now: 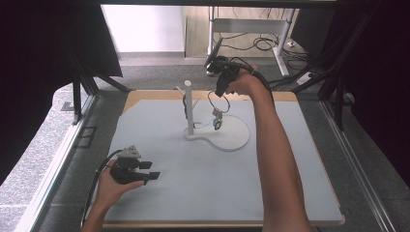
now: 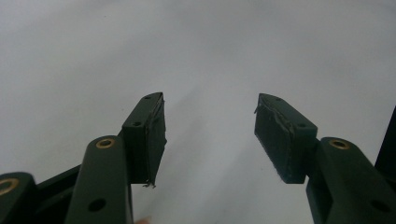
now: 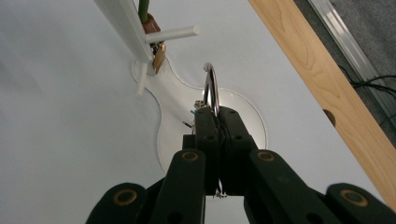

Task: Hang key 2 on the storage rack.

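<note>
While my right tongs (image 3: 215,114) are pressed together on the metal ring (image 3: 210,86), edge-on between the pads, I judge this key ring to be a light, stiff thing that will not bend in the grip but could easily slip or swivel, since it is thin, round and smooth. In the high view the ring (image 1: 218,101) hangs below my right tongs (image 1: 218,92) just above the middle of the frame, with small keys or tags (image 1: 216,121) dangling from its lowest part over the round end of the white stand base (image 1: 237,137). Those danglers will swing when I move, so I would go slowly and keep the ring's plane in line with the pads. The best hold is where I have it, high on the loop, away from the hanging bits, so the weight pulls straight down.

The white post (image 1: 189,108) with its side pegs stands just left of the ring in that view; in the right gripper view a peg (image 3: 175,33) juts out at the upper middle, with something brownish already hung under it. The open loop looks easy to thread over such a peg.

My left tongs (image 2: 210,135) are spread and hold nothing, resting at the lower left of the high view (image 1: 151,170) over the bare bench (image 1: 290,183).
</note>
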The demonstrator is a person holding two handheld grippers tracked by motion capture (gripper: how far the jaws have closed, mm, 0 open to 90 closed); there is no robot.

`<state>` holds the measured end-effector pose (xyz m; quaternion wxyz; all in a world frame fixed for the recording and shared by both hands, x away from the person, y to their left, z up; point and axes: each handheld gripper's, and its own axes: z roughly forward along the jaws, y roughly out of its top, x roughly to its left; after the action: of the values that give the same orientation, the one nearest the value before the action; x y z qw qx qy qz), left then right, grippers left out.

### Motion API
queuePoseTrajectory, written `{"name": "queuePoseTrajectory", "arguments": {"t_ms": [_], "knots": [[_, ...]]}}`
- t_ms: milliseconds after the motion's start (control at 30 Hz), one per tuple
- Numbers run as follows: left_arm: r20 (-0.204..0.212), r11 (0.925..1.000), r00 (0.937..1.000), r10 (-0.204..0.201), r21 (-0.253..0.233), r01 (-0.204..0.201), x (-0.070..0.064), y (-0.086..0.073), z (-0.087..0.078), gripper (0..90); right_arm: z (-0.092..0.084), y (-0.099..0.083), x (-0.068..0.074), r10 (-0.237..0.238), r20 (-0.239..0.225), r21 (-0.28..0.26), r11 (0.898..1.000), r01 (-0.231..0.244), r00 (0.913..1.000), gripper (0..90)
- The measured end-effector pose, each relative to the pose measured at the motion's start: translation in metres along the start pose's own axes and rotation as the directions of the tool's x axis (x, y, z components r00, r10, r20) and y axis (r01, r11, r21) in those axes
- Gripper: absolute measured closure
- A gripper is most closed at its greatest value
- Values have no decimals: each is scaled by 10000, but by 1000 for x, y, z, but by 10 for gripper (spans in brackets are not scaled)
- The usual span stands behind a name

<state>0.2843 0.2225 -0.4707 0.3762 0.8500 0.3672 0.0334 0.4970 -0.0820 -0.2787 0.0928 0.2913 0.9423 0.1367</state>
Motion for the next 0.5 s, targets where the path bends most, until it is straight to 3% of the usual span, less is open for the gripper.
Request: {"name": "queuePoseTrajectory", "arguments": {"t_ms": [500], "knots": [[-7,10000,10000,9,-66,-9,0,-1,-3,434,19,20,3,71,-75,-13,10000,-71,9999,880]]}}
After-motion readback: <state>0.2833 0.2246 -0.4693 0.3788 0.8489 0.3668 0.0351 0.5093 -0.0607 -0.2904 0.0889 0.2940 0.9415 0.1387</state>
